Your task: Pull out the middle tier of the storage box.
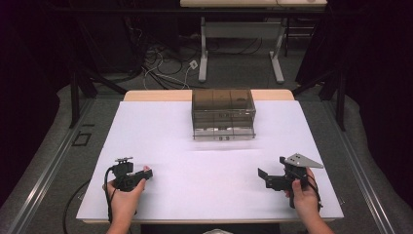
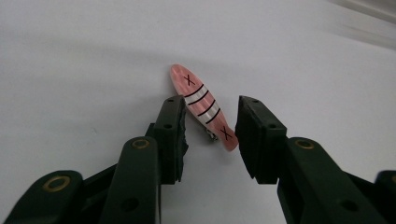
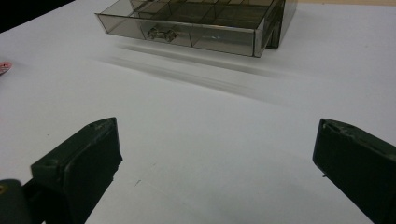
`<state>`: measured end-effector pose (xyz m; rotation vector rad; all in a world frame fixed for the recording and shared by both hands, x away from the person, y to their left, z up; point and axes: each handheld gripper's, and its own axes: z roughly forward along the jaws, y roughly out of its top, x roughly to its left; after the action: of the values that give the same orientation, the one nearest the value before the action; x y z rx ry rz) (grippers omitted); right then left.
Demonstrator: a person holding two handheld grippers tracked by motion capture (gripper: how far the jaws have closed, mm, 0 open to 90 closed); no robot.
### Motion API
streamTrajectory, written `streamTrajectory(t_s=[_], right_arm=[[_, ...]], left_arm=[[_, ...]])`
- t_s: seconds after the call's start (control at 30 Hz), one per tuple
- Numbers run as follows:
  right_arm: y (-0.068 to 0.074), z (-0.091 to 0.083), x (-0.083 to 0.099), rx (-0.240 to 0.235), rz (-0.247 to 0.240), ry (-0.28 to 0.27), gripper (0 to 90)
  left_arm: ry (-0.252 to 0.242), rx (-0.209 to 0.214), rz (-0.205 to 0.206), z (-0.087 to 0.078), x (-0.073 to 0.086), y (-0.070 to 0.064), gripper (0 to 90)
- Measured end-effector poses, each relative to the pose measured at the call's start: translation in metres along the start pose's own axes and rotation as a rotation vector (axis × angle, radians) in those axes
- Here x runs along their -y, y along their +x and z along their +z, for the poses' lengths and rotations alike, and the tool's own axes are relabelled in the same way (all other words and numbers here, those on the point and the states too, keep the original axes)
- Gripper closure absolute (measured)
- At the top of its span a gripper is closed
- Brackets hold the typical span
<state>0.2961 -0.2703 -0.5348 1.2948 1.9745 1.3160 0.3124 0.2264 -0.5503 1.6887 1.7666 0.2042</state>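
L claw [image 2: 209, 126] jaws apart, straddling a pink striped hair clip [image 2: 203, 106] flat on white worktop [image 1: 165, 131], approx 7 o'clock. Prob light, stiff, slick plastic; pinch across its middle. R claw [image 3: 215, 163] wide apart, empty. Drawer box [image 1: 223, 113] at 12.

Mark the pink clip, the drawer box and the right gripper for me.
Pink clip [image 2: 203, 105]: left gripper view, on its striped middle.
Drawer box [image 1: 223, 99]: high view, on its smoky top panel.
Right gripper [image 3: 215, 172]: right gripper view, midway between its open fingertips.
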Motion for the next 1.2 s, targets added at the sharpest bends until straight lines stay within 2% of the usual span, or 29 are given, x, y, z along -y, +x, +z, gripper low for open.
streamTrajectory(t_s=[0.4, 0.7, 0.83, 0.87, 0.9, 1.2], right_arm=[[-0.0004, 0.0003, 0.0000, -0.005, -0.002, 0.006, 0.9], [-0.0012, 0.0006, 0.0003, -0.003, 0.003, 0.002, 0.9], [-0.0009, 0.0007, 0.0003, -0.006, 0.008, 0.005, 0.9], [-0.0010, -0.0001, -0.0001, -0.009, 0.006, 0.019, 0.9], [-0.0012, 0.0010, 0.0005, -0.004, 0.004, 0.006, 0.9], [-0.0020, 0.0009, 0.0006, -0.004, 0.001, 0.008, 0.9]], left_arm=[[0.011, -0.010, 0.013, 0.0006, -0.0004, 0.0002, 72.4], [0.011, -0.004, -0.001, 0.0011, -0.0007, 0.0023, 78.1], [0.009, -0.006, -0.003, 0.0014, -0.0007, 0.0025, 79.5], [0.011, -0.007, -0.002, 0.0013, -0.0007, 0.0022, 79.7], [0.011, -0.008, -0.001, 0.0013, -0.0007, 0.0021, 79.9], [0.011, -0.009, -0.002, 0.0014, -0.0014, 0.0017, 80.8]])
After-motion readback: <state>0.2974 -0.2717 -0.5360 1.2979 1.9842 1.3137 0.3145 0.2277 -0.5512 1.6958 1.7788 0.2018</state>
